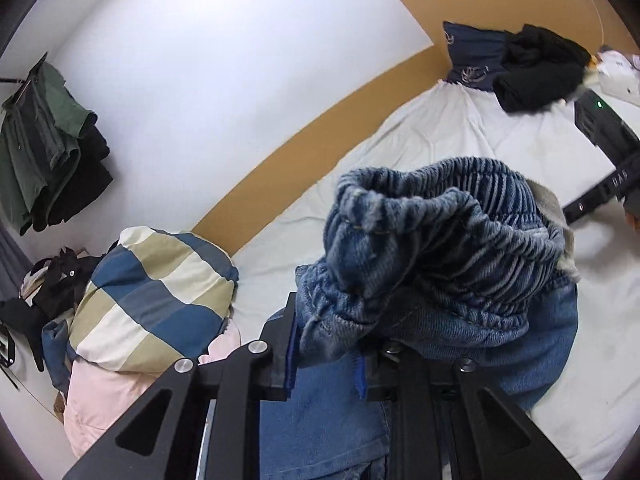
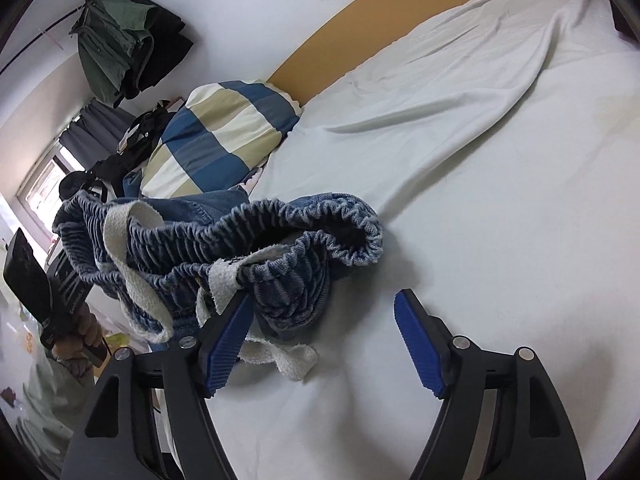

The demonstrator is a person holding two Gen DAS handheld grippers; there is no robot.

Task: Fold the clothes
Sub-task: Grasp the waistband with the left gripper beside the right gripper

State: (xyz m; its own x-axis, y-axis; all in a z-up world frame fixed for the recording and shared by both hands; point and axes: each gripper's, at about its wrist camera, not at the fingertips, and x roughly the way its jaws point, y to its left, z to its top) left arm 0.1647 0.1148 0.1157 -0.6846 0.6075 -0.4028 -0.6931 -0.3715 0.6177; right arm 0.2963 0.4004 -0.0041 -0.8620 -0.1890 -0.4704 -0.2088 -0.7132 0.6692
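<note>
A pair of blue denim shorts (image 1: 440, 248) with a gathered elastic waistband hangs bunched above a bed covered by a white sheet (image 1: 432, 140). The left gripper (image 1: 326, 354) pinches a fold of the denim near the waistband, blue pads pressed into the cloth. In the right wrist view, the right gripper (image 2: 320, 338) stands spread wide, its left pad touching the shorts' white drawstring (image 2: 224, 284), its right pad clear over bare sheet. A blue, cream and tan checked pillow (image 2: 224, 136) lies at the far left of the bed. Dark folded clothes (image 1: 536, 68) sit at the far end. Green garments (image 2: 116, 36) hang on the wall.
</note>
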